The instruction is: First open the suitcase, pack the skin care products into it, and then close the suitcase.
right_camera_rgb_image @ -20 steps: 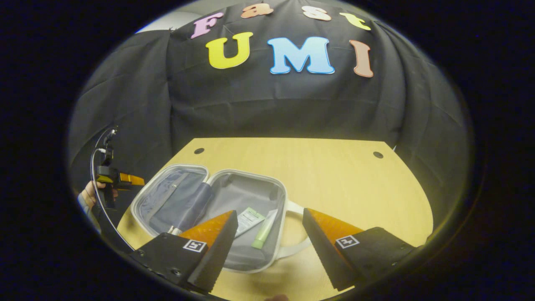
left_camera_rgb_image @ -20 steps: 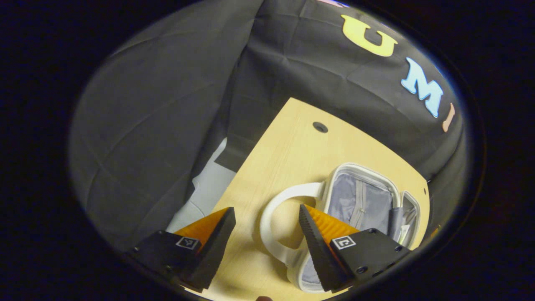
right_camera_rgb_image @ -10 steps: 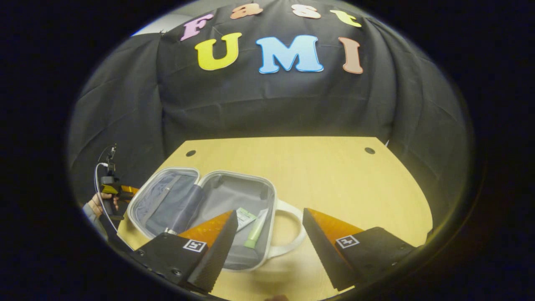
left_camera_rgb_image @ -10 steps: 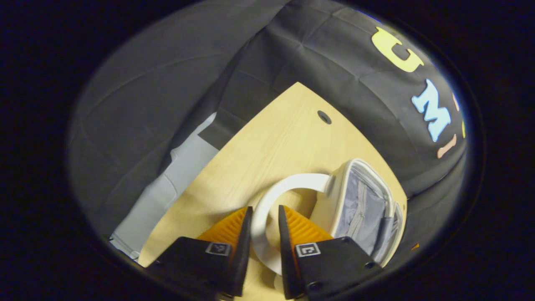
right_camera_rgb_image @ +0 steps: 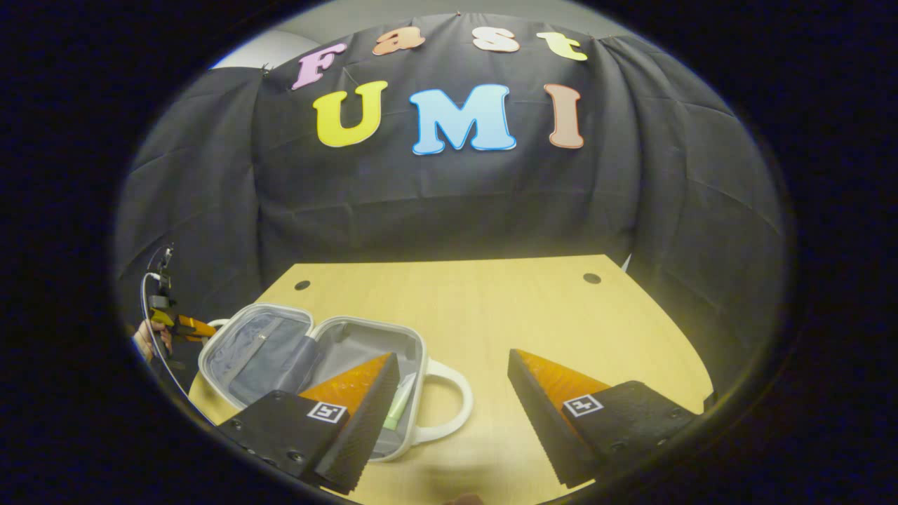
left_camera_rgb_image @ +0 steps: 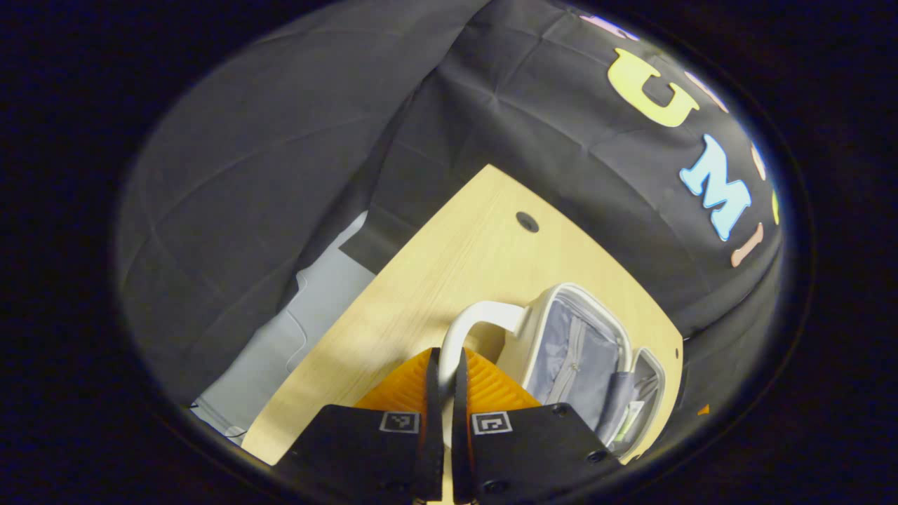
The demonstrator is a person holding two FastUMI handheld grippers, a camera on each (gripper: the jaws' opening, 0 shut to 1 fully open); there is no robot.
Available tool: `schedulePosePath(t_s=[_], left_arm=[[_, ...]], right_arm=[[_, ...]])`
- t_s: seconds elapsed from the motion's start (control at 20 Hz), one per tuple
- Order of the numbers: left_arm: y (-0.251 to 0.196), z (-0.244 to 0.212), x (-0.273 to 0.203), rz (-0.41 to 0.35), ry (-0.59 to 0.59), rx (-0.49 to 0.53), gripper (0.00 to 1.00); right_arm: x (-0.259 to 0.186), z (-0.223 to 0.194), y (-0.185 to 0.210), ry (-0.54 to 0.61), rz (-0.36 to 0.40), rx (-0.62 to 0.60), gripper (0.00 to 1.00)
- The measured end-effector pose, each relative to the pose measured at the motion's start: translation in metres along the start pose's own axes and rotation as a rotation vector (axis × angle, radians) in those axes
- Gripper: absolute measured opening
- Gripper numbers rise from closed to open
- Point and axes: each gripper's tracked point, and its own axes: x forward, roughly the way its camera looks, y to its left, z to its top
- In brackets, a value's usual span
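My left tongs (left_camera_rgb_image: 443, 393) clamp the white handle (left_camera_rgb_image: 471, 324) of the open suitcase (right_camera_rgb_image: 319, 365), which lies on the wooden surface (right_camera_rgb_image: 533, 315). My right tongs (right_camera_rgb_image: 452, 407) hang open above it. A green tube (right_camera_rgb_image: 397, 409) rests inside.

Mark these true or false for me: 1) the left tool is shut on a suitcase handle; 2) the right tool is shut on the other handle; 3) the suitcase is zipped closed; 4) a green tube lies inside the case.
1) True: the left tool has both fingers pressed on the white handle.
2) False: the right tool is open and holds nothing.
3) False: the suitcase lies open on the table.
4) True: the green tube rests in the right half.
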Motion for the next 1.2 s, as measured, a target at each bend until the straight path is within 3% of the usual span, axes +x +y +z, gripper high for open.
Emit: schedulePosePath(t_s=[0.1, 0.15, 0.2, 0.25, 0.45, 0.65, 0.85, 1.15, 1.2], left_arm=[[-0.027, 0.018, -0.034, -0.034, -0.057, 0.011, 0.17], [-0.043, 0.025, -0.051, -0.049, -0.086, 0.023, 0.16], [-0.064, 0.031, -0.068, -0.072, -0.114, 0.040, 0.13], [-0.087, 0.036, -0.085, -0.098, -0.143, 0.059, 0.16], [-0.192, 0.044, -0.148, -0.211, -0.238, 0.159, 0.12], [-0.304, 0.002, -0.184, -0.327, -0.265, 0.238, 0.12], [-0.391, -0.062, -0.187, -0.419, -0.230, 0.284, 0.12], [-0.472, -0.178, -0.154, -0.438, -0.163, 0.353, 0.13], [-0.481, -0.195, -0.145, -0.432, -0.152, 0.366, 0.12]], right_arm=[[-0.003, 0.010, -0.008, -0.033, 0.004, -0.009, 0.96], [-0.004, 0.012, -0.012, -0.044, 0.008, -0.015, 0.90], [-0.006, 0.015, -0.017, -0.055, 0.011, -0.019, 0.95], [-0.007, 0.018, -0.020, -0.067, 0.015, -0.025, 0.96], [-0.013, 0.025, -0.038, -0.098, 0.023, -0.046, 0.96], [-0.019, 0.027, -0.056, -0.112, 0.040, -0.030, 0.95], [-0.025, 0.026, -0.078, -0.123, 0.062, -0.031, 0.95], [-0.033, 0.024, -0.122, -0.133, 0.093, -0.039, 0.95], [-0.035, 0.023, -0.129, -0.135, 0.101, -0.037, 0.90]])
